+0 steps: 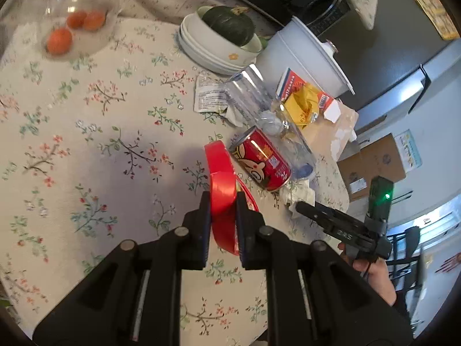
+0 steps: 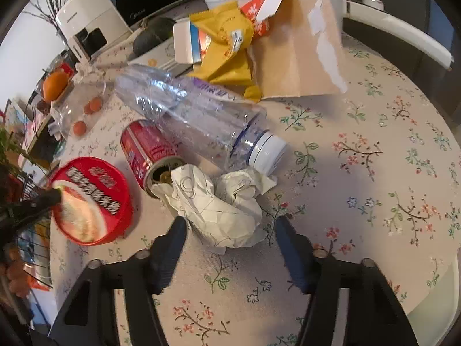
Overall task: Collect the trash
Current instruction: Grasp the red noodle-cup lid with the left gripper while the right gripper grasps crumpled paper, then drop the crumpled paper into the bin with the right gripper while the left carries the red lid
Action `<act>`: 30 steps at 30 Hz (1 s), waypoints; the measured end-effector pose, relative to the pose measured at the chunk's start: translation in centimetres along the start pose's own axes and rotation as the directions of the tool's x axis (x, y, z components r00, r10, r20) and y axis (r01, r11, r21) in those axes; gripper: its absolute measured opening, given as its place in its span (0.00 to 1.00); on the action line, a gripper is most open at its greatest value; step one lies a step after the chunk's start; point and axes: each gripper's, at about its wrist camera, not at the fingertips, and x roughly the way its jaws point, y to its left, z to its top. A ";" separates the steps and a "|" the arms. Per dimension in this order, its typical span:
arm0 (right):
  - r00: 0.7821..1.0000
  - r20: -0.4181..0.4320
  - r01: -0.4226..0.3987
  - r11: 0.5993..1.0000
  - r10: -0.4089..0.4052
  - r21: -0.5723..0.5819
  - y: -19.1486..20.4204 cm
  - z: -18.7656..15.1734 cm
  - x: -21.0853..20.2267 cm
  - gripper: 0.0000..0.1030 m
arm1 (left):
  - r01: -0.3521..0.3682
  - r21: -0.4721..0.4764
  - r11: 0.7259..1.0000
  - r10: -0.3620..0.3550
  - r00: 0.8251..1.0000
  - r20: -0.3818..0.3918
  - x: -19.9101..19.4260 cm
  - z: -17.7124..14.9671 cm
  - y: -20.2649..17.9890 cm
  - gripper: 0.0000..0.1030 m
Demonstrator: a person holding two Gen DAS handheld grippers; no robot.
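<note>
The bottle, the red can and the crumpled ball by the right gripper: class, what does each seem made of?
Bottle: clear thin plastic, see-through, with glossy highlights.
Red can: probably printed metal, with a silvery rim at its open end.
Crumpled ball: white matte paper, sharply creased, with faint pen lines.
</note>
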 end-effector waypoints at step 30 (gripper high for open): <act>0.992 0.036 0.111 0.981 -0.118 0.156 -11.5 -9.3 -15.1 0.29 | 0.035 0.367 0.930 -0.060 0.997 0.056 -1.6 -8.3 -15.2 0.17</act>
